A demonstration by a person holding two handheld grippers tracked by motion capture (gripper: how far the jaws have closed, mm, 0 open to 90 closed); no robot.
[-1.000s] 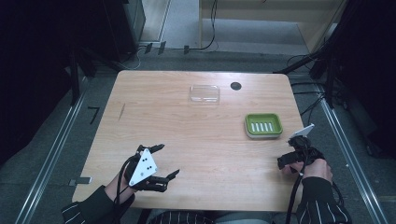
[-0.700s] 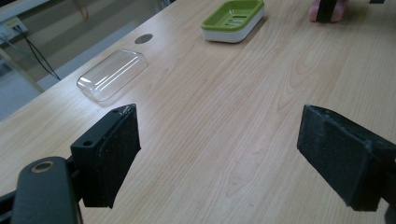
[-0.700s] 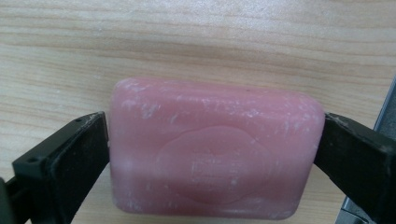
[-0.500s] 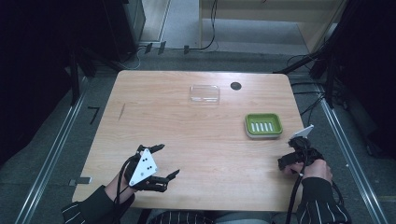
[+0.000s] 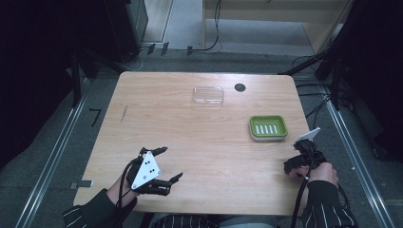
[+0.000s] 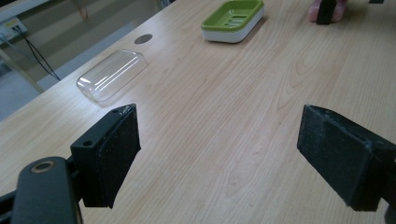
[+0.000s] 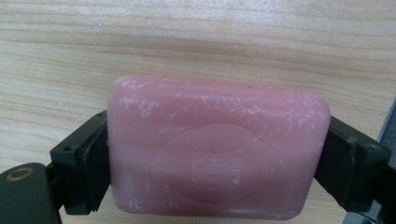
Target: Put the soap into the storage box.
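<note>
The right claw (image 7: 215,154) is clamping the pink soap (image 7: 217,147) between its jaws, while the left claw (image 6: 219,158) is gaping wide, holding nothing.

We see a pink soap bar (image 7: 217,149), scuffed with whitish marks, between the black jaws of our right gripper (image 7: 217,158). The counter (image 5: 190,137) is pale wood with fine grain, carrying a lime-green soap dish (image 5: 268,127) with a white base and a clear lid (image 5: 208,95). Our sleeves (image 5: 328,209) are dark with thin white stripes.
</note>
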